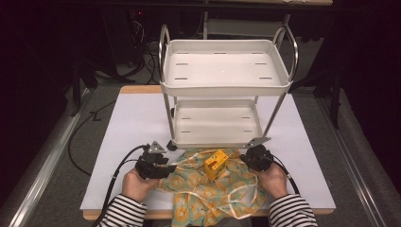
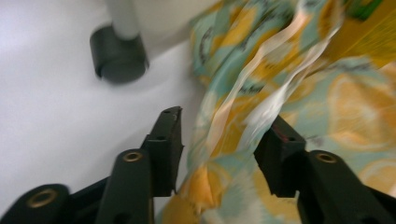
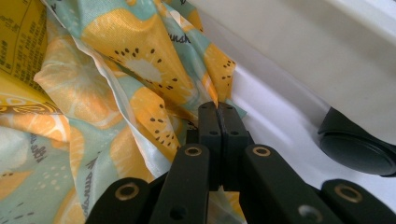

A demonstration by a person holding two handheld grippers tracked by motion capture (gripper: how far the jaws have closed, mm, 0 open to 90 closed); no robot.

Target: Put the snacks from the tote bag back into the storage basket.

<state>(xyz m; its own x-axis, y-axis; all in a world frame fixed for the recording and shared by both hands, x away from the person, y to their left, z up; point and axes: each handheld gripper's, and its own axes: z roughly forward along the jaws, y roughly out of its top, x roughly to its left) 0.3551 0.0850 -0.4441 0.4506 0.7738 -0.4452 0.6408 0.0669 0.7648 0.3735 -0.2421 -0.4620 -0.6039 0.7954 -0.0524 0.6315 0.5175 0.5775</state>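
Left gripper (image 1: 163, 161) low at the teal-and-orange fruit-print cloth (image 1: 208, 189) edge, jaws parted, fabric between, not pinched. Right gripper (image 1: 249, 158) clamped on the cloth corner beside the white two-tier cart (image 1: 222, 85). Cloth on table, yellow box (image 1: 215, 164) atop.

Printed script on the fruit-patterned cloth (image 3: 116, 88), right gripper view: a fragment near the upper fold reads roughly "…nsh", cut off by the crease, and sideways lettering at the lower left edge is too distorted to make out. Yellow box (image 3: 18, 42), same view: dense dark small print at the upper left and larger dark lettering lower down, both too small or too cropped to read. High view: the yellow box (image 1: 215, 164) shows a red patch on its face, no legible word.
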